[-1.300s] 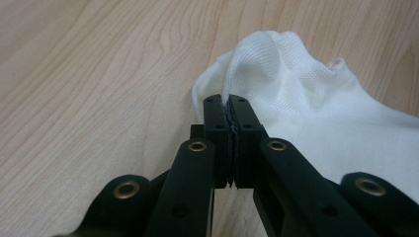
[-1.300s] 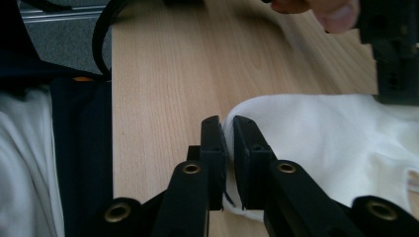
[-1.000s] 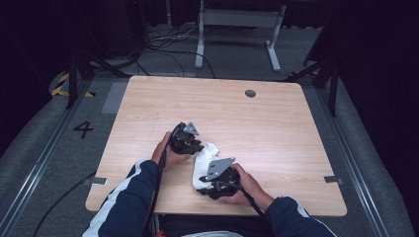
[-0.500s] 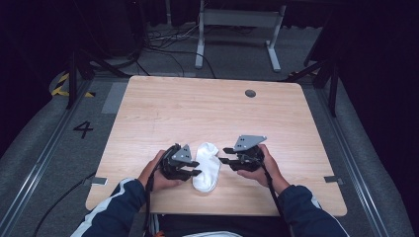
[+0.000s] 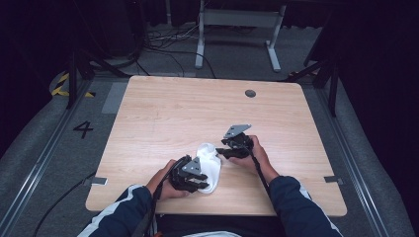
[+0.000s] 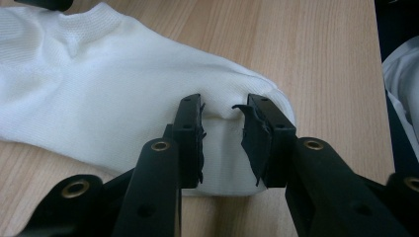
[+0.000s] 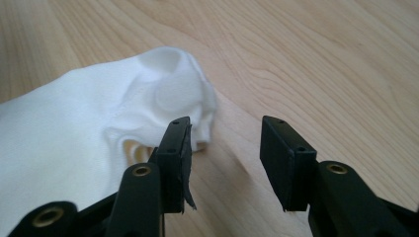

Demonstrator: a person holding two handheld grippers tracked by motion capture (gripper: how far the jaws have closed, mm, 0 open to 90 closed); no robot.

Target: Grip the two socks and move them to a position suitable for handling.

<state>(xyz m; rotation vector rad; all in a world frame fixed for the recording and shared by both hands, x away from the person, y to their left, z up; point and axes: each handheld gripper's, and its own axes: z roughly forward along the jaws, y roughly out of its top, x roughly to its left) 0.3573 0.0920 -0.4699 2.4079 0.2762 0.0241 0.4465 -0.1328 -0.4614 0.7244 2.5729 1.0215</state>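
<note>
Near the bench's front edge, a white sock (image 5: 208, 165) is being handled, not yet folded.

Left tool (image 6: 223, 129) sits at one end of the sock, jaws parted on either side of a small ridge of cloth; whether they pinch it I cannot tell. Right tool (image 7: 225, 158) is released, its jaws having just opened, one at the sock's other end and nothing gripped. By my judgement the sock is laid out but still rumpled at the cuff; smoothing and any fold are left.

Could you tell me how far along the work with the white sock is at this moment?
The sock already lies flat on the table. In hand: the left gripper pinches a fold at one end. The right gripper is open beside the other end, its jaws just widening, with nothing between them; its grasp is left.
</note>
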